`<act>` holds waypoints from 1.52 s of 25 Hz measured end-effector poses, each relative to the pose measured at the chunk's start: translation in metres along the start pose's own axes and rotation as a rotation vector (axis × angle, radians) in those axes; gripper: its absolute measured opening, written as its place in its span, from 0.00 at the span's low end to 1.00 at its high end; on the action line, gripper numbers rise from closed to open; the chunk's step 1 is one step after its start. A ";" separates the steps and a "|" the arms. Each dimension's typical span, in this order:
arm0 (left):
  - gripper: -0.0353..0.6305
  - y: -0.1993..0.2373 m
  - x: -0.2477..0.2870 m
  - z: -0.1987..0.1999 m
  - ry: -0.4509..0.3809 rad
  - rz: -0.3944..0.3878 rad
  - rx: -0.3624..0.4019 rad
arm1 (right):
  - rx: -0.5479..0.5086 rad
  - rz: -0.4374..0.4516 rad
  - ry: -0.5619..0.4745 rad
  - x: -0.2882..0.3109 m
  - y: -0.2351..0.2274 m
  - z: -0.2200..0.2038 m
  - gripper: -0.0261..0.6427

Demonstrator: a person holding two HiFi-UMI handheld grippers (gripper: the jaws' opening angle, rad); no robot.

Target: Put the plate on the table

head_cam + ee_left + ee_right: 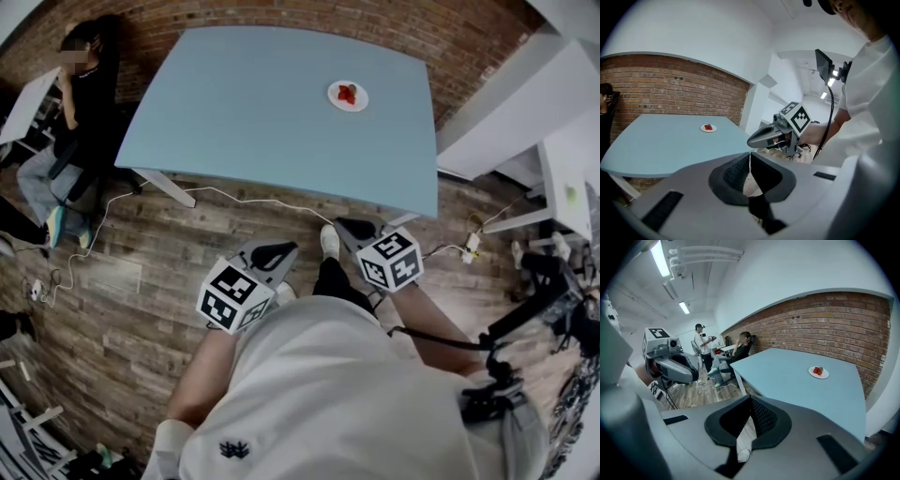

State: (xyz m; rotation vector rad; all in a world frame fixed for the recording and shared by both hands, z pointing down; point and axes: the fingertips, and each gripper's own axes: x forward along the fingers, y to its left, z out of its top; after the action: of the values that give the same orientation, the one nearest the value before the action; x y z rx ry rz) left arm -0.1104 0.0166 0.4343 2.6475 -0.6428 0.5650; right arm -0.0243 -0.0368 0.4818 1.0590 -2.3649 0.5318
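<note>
A small white plate (347, 96) with red strawberries on it rests on the light blue table (253, 122), toward its far right. The plate (708, 128) looks small and distant in the left gripper view, and so does the plate (818, 372) in the right gripper view. My left gripper (270, 255) and right gripper (354, 229) hang side by side over the wooden floor, short of the table's near edge and close to my body. Both are shut with nothing between their fingers. Each gripper's view shows the other alongside it.
A person sits at the table's left end (80, 94), and another person stands farther back (701, 342). A white cable (244, 199) trails across the floor under the table edge. White desks (525, 103) stand at the right. A brick wall (281, 11) backs the table.
</note>
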 end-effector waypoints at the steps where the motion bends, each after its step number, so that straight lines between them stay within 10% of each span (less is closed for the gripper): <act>1: 0.07 0.001 -0.001 -0.001 -0.001 0.000 -0.002 | -0.002 0.005 -0.005 0.001 0.003 0.002 0.05; 38: 0.07 0.064 0.034 0.024 0.020 0.014 -0.053 | -0.049 0.049 0.024 0.040 -0.041 0.040 0.05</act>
State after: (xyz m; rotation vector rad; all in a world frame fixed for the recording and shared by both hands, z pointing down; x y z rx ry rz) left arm -0.1073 -0.0592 0.4446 2.5870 -0.6612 0.5704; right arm -0.0268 -0.1070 0.4789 0.9698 -2.3755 0.4988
